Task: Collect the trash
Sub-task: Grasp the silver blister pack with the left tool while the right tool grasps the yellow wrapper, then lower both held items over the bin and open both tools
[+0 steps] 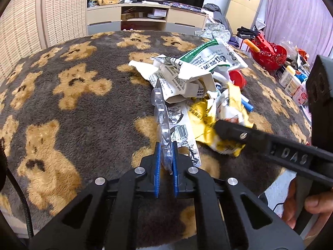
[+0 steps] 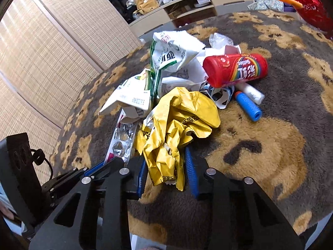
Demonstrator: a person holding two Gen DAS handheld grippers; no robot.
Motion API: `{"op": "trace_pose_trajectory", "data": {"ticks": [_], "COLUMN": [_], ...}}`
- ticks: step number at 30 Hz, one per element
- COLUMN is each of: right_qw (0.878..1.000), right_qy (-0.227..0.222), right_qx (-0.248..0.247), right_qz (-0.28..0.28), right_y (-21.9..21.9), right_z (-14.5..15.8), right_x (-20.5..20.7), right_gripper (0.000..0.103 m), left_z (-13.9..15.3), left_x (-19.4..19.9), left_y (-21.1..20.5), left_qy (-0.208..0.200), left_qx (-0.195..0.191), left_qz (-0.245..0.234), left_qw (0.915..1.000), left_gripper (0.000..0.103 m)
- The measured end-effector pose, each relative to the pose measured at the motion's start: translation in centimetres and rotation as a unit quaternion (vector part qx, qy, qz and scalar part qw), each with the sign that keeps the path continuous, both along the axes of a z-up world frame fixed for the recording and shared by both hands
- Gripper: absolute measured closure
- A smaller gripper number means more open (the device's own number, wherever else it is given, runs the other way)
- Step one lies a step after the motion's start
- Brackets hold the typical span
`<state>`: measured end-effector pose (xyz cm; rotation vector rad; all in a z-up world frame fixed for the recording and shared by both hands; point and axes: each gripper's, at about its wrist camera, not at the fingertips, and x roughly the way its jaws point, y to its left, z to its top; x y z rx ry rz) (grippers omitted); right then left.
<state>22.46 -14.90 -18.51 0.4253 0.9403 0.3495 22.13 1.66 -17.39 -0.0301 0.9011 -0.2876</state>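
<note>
A heap of trash lies on a bear-pattern blanket (image 1: 72, 114). My left gripper (image 1: 166, 166) is shut on a clear blister pack (image 1: 164, 129) with a barcode backing; the pack stands on edge. The pack also shows in the right wrist view (image 2: 120, 139). My right gripper (image 2: 166, 173) is closed around a crumpled yellow wrapper (image 2: 177, 120), with its blue pads touching both sides. The wrapper also shows in the left wrist view (image 1: 208, 120), with the right gripper's finger (image 1: 233, 131) on it. A green-and-white bag (image 1: 208, 58), crumpled white paper (image 1: 183, 81), a red canister (image 2: 235, 68) and a blue foam tube (image 2: 248, 106) lie in the heap.
A red basket (image 1: 268, 52) and small bottles (image 1: 291, 79) stand at the right end of the table. A low cabinet (image 1: 145, 18) stands behind the table. A bamboo screen (image 2: 41, 52) is on the left. The blanket edge is close below both grippers.
</note>
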Motion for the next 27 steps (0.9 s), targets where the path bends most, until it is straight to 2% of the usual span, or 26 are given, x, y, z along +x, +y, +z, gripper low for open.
{"op": "trace_pose_trajectory", "data": {"ticks": [2,8,17,27], "right_qw": [1.0,0.999,0.999,0.999], "right_qy": [-0.002,-0.005,-0.002,-0.006], "right_qx": [-0.008,-0.032,-0.043,-0.054], "right_qz": [-0.003,-0.013,-0.006,0.0], "right_y": [-0.4,-1.8,-3.1,-4.6], "right_z": [0.4,1.5,1.7,1.5], "right_x": [-0.5,-2.8,-7.4,-13.1], "right_gripper": [0.071,0.072,0.072,0.072], "left_z": [0.1,0.8,1.9,1.2], "left_x": [-0.5,-2.9,-8.1,-14.0], "left_y": [0.0,0.4,0.3,-0.9], "left_qy": [0.001,0.004,0.002,0.013], "left_qx": [0.008,0.008,0.006,-0.001], "left_qz": [0.001,0.006,0.011,0.003], "left_qw": [1.0,0.9999,0.9999,0.9999], "left_gripper": [0.098,0.098,0.098,0.098]}}
